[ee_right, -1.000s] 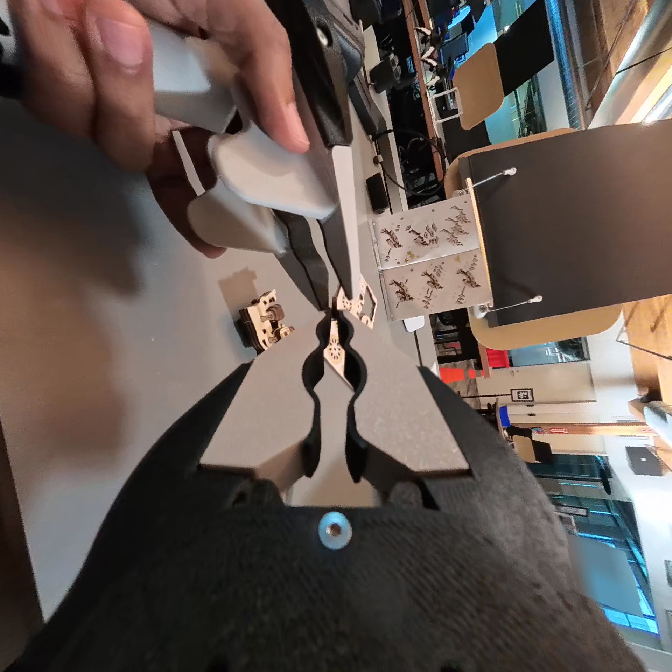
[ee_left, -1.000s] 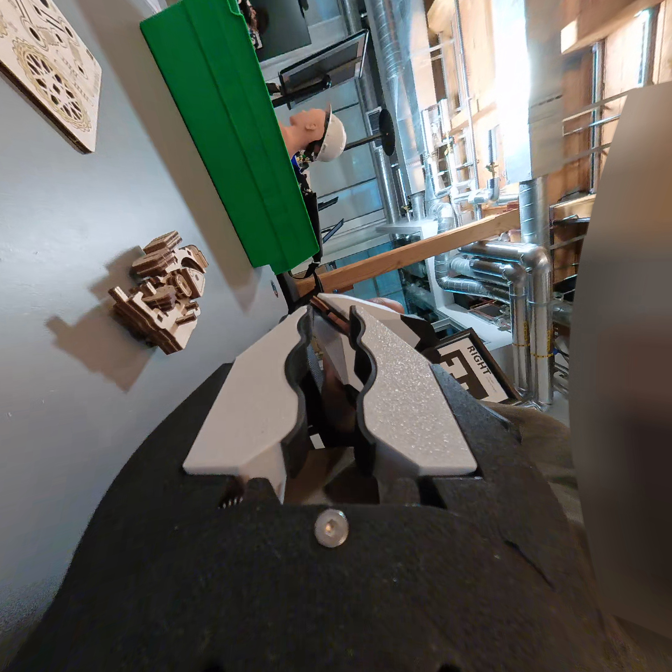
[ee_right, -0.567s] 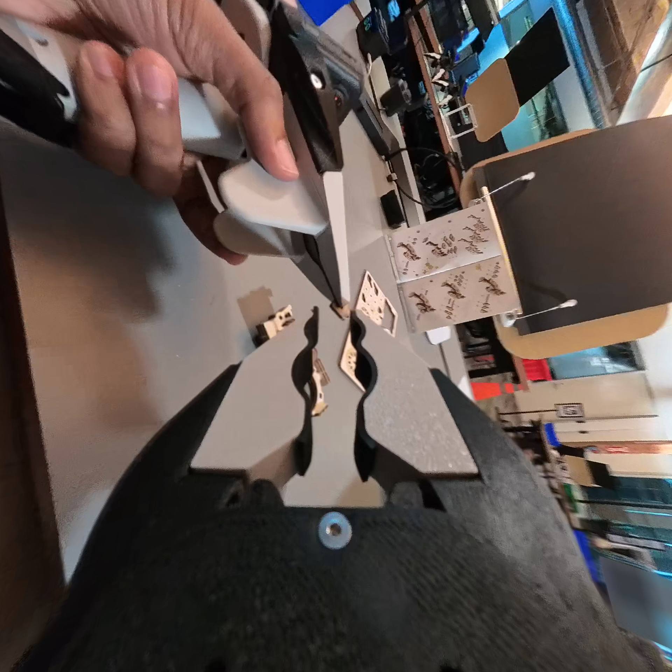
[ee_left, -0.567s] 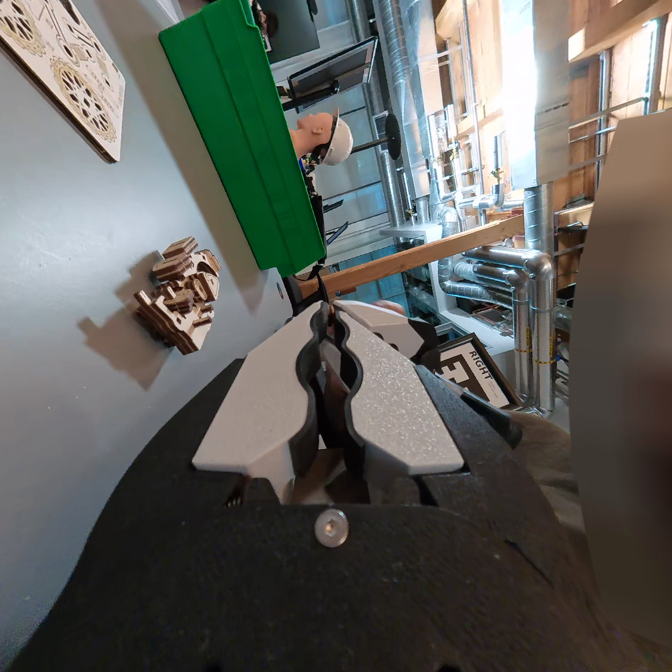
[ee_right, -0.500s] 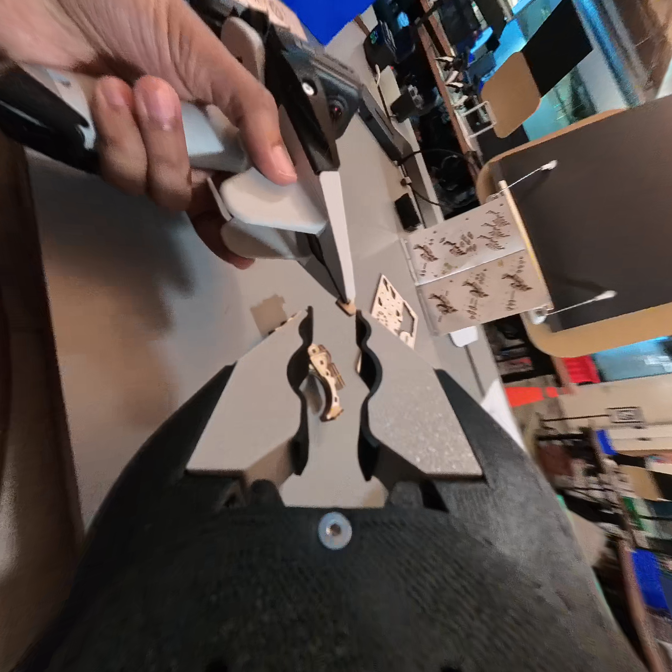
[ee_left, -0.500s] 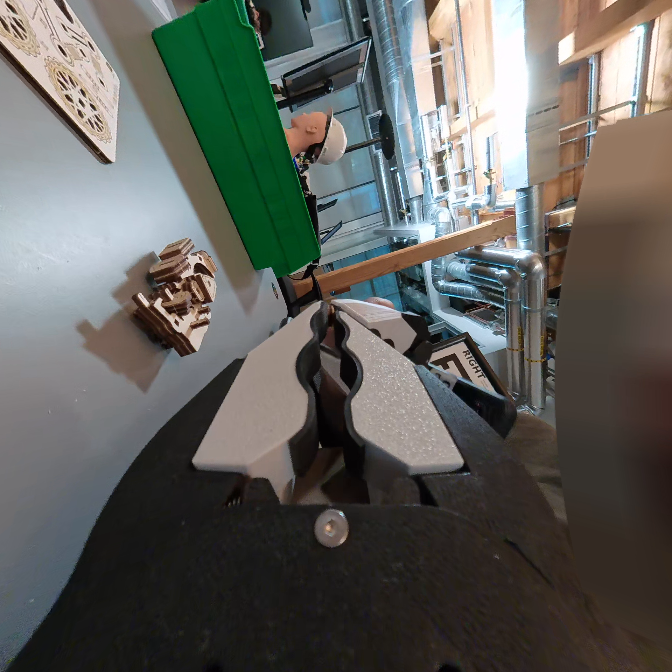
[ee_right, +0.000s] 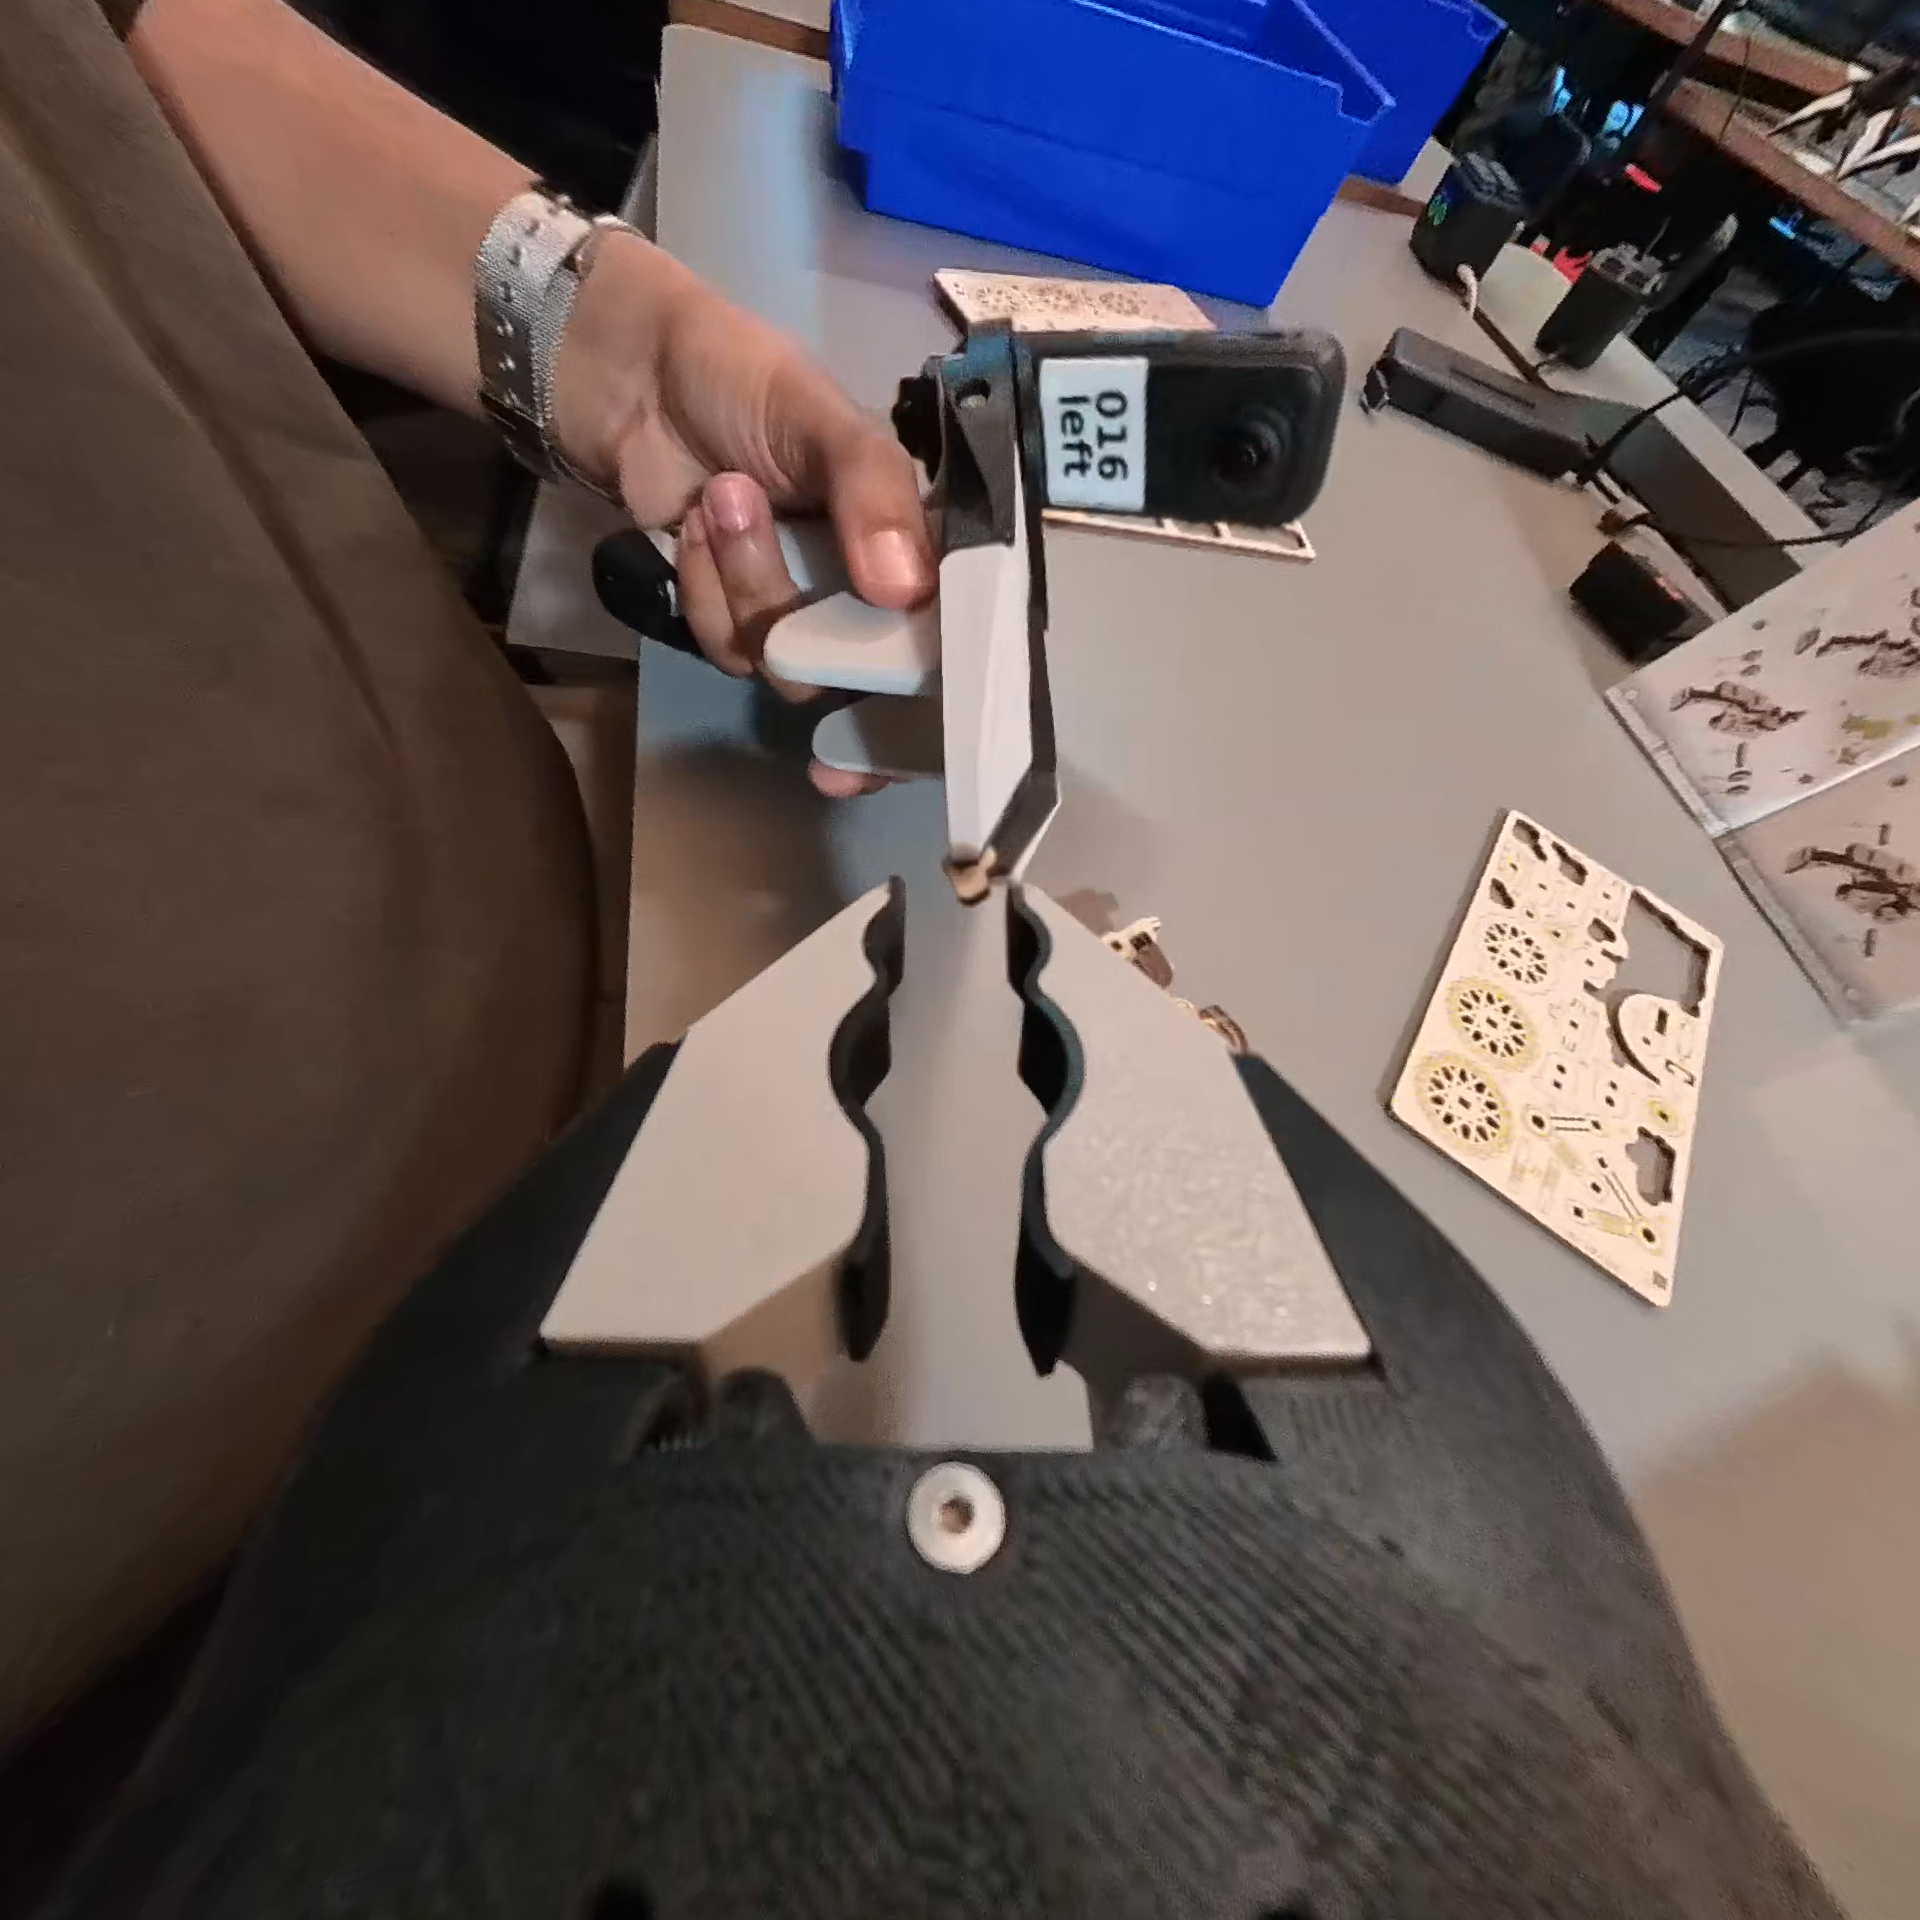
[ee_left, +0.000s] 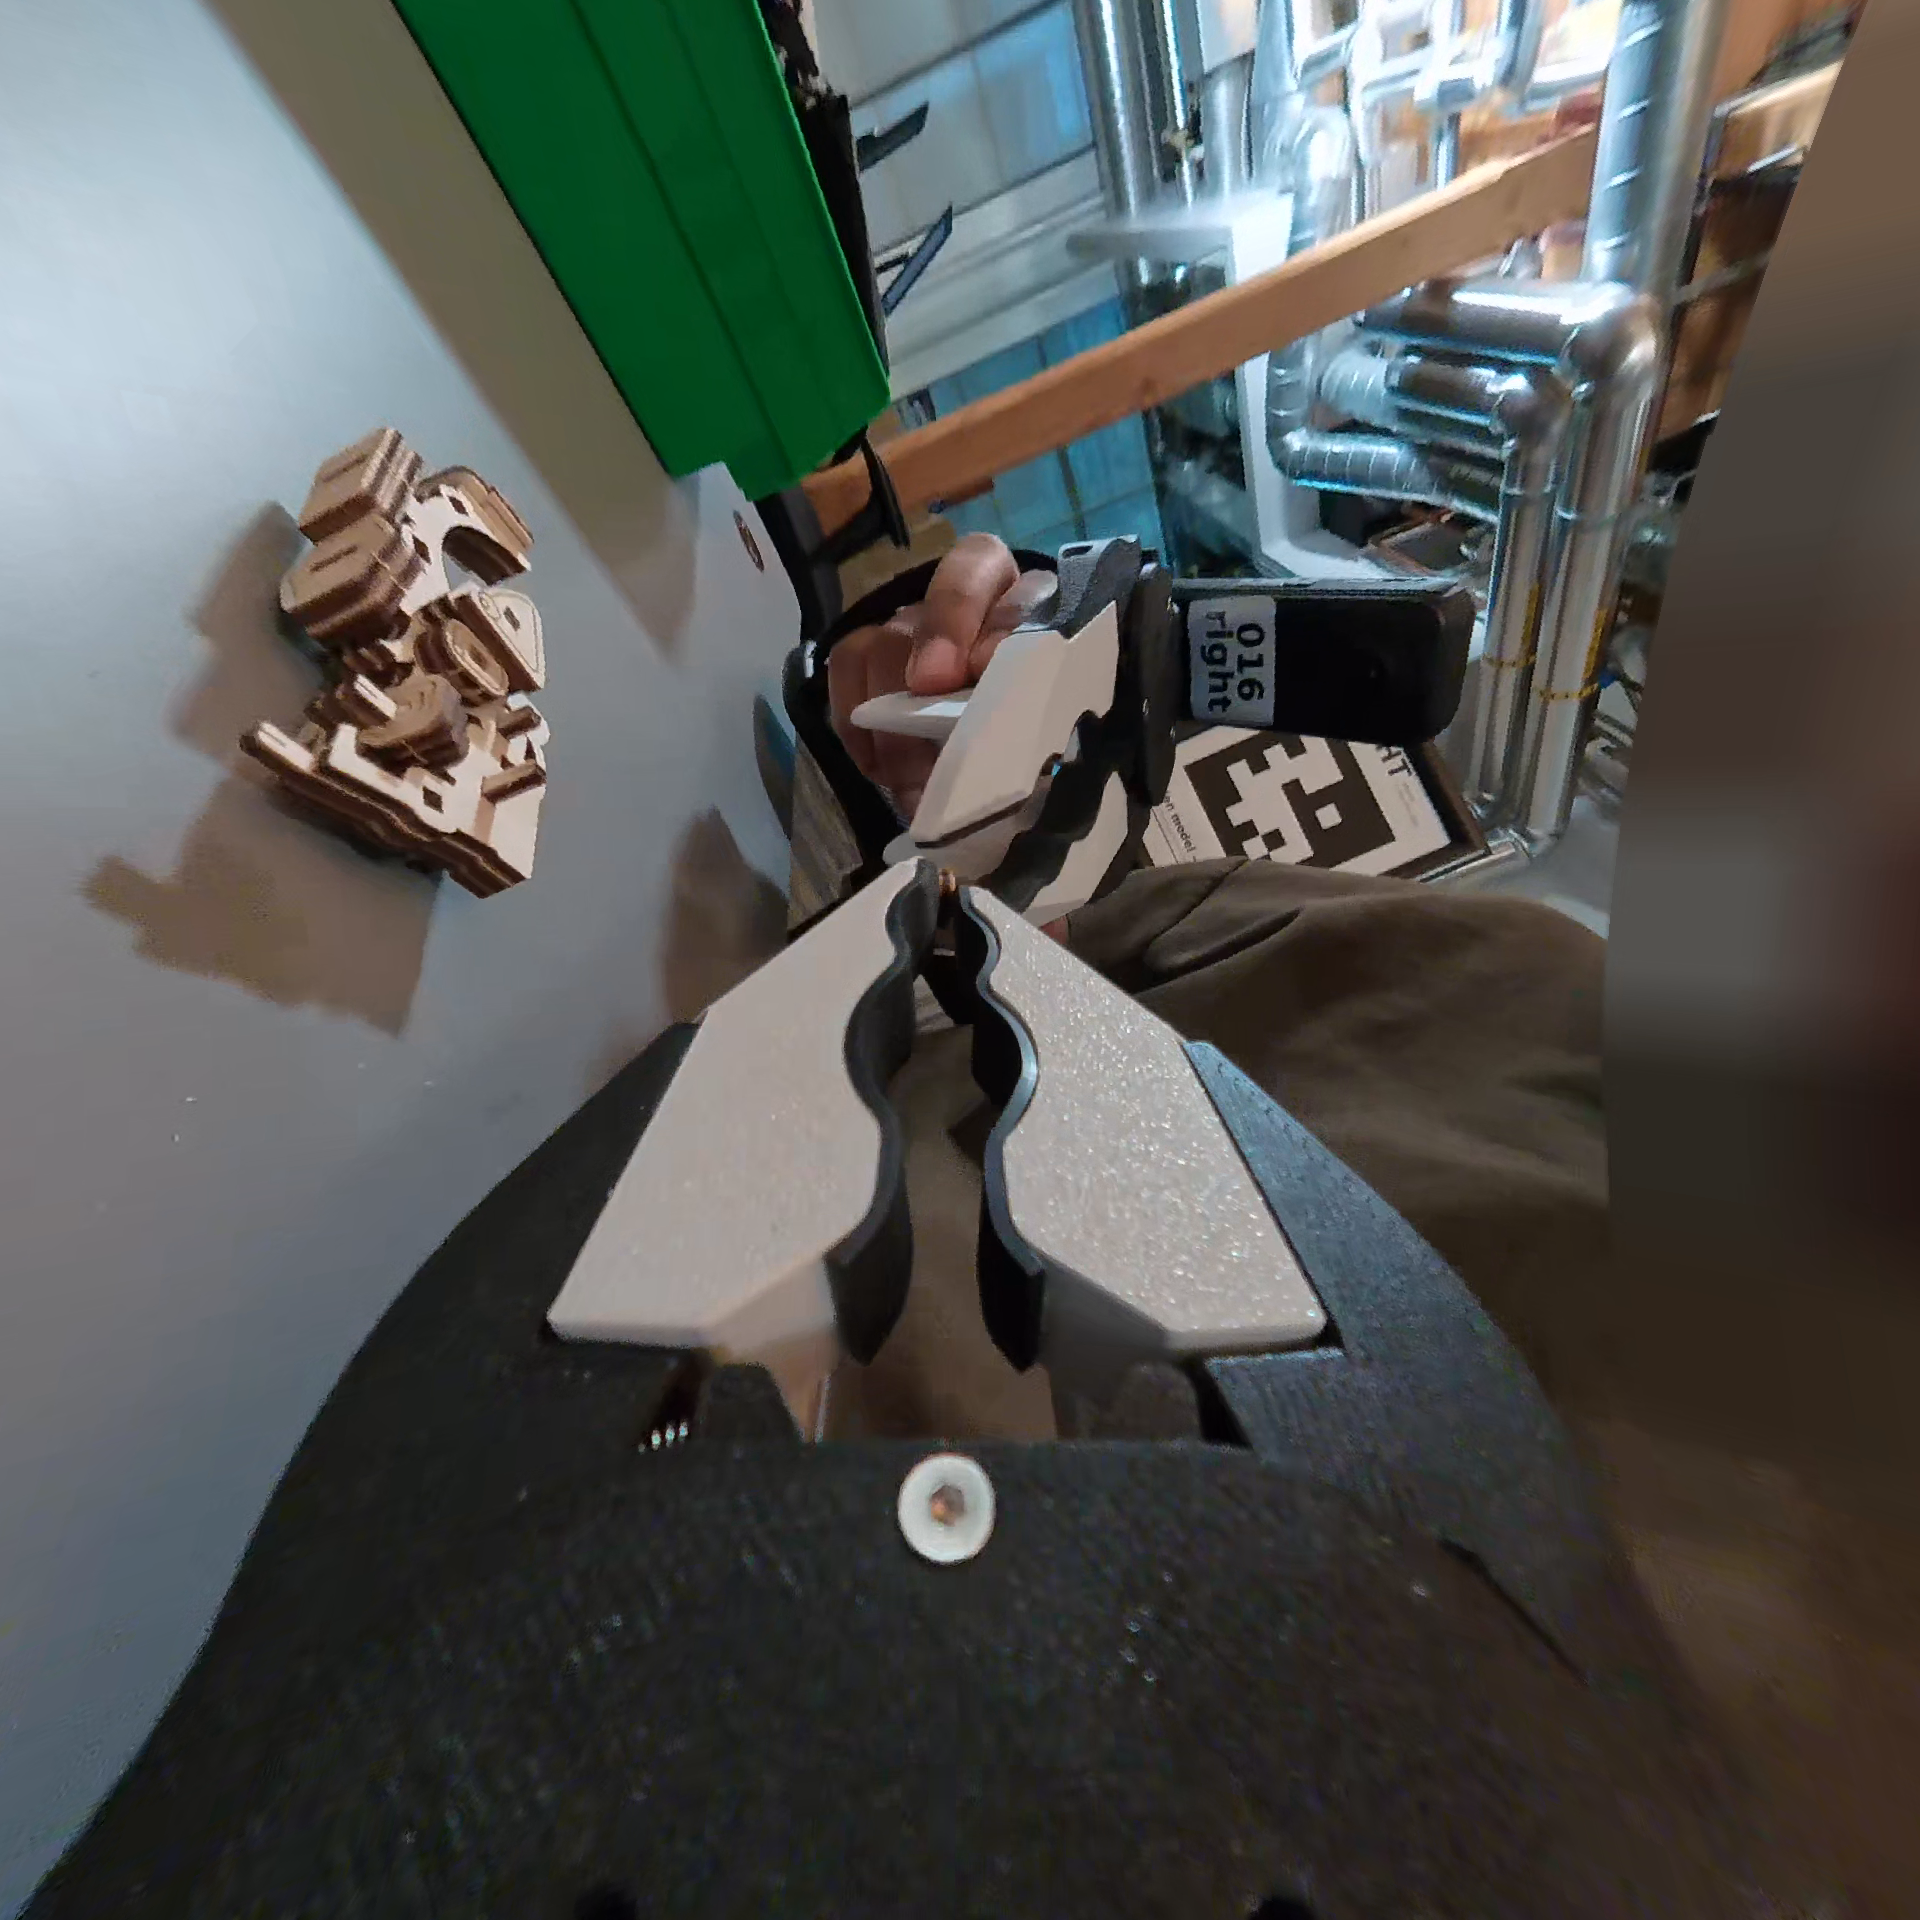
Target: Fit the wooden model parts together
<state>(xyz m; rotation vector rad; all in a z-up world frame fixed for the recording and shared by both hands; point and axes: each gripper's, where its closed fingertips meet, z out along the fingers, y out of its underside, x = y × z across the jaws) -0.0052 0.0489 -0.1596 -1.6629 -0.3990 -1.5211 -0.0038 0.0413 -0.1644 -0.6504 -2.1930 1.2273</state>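
My left gripper (ee_left: 940, 902) has its jaws clenched on a small wooden piece (ee_right: 971, 881), mostly hidden between the tips. My right gripper (ee_right: 951, 902) has its jaws released, holding nothing, just beside that piece. The half-built wooden model (ee_left: 410, 665) sits on the grey desk (ee_left: 156, 1039) at ten o'clock in the left view; the right view cuts it off behind my finger. A blue bin (ee_right: 1091, 135) at twelve o'clock and a green bin (ee_left: 665, 229) show only their outsides. A punched wooden sheet (ee_right: 1558, 1049) lies at three o'clock.
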